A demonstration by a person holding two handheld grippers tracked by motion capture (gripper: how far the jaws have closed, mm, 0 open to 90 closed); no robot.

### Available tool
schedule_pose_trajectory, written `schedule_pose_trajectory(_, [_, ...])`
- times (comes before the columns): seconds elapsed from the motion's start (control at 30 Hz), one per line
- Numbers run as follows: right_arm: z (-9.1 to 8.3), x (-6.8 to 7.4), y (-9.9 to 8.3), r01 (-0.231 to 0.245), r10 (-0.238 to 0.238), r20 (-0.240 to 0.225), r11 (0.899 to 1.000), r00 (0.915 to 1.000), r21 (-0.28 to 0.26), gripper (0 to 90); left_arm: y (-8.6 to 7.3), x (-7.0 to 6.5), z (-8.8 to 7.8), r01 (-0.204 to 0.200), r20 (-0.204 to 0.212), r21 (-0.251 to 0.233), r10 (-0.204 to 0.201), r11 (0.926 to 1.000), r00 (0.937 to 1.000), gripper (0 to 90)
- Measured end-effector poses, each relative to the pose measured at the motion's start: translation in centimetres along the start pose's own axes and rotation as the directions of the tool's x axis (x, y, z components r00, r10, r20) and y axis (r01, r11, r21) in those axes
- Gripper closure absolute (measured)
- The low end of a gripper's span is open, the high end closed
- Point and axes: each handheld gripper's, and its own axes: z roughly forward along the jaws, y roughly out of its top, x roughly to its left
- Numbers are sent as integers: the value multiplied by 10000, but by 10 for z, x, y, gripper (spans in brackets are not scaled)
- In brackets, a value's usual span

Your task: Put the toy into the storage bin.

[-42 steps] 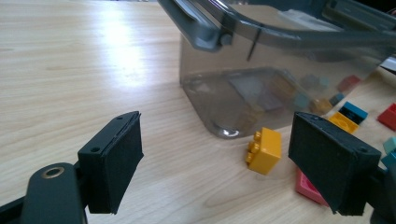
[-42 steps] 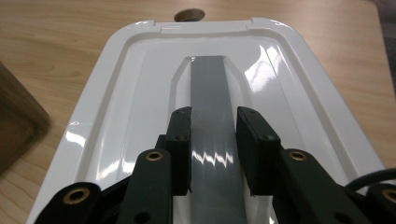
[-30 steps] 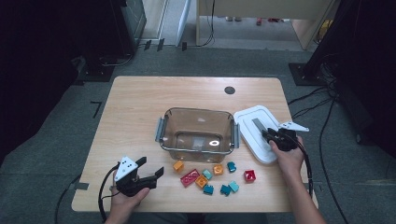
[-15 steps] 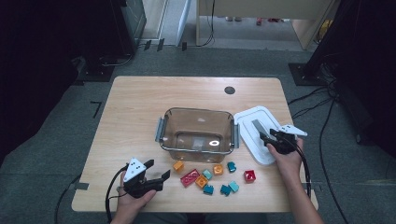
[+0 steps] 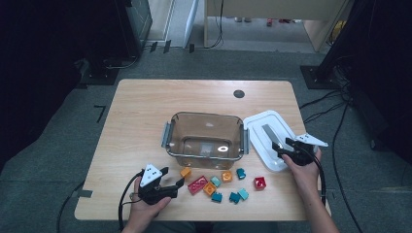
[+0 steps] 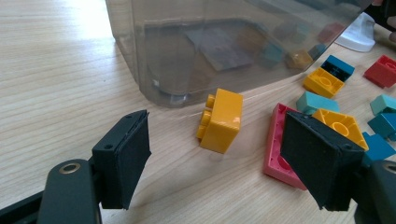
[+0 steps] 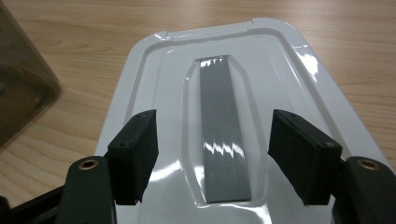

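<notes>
Near left: left gripper (image 5: 169,180), jaws apart and just been closing, nothing pinched, pointing at the orange block (image 6: 221,121) lying just near of the clear container (image 5: 204,133). Right: right gripper (image 7: 212,156), jaws released and just been opening, over the white lid (image 7: 289,70).

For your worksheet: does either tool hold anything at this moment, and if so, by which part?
Nothing is held. The left tool stands open before the yellow brick; the right tool is open over the white lid.

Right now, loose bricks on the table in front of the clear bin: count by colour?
orange bricks: 3
red bricks: 2
teal bricks: 5
Total: 10
</notes>
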Motion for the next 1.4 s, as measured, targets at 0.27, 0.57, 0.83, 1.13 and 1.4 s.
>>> schedule_pose_trajectory(0.27, [-17, 7, -9, 29, -27, -254, 10000, 9997, 65, 295, -1, -1, 4, 19, 32, -53, -19, 10000, 10000, 313])
schedule_pose_trajectory(0.57, [-42, 11, -29, 40, -30, -255, 9992, 9997, 410, 223, -1, -2, 10, -15, -247, 40, 16, 10000, 9997, 422])
schedule_pose_trajectory(0.83, [-58, 14, -45, -11, 24, -242, 9985, 9997, 541, 200, -2, -11, 17, -494, -155, 388, 500, 9980, 9986, 503])
schedule_pose_trajectory(1.13, [-69, 20, -64, 190, -181, -101, 9941, 9998, 1071, 192, 1, -17, 30, -591, -843, 925, 670, 9940, 9942, 569])
schedule_pose_trajectory(1.4, [-68, 33, -67, 809, -877, 376, 9847, 9954, 1545, 172, 2, -17, 31, -577, -925, 1055, 676, 9927, 9934, 681])
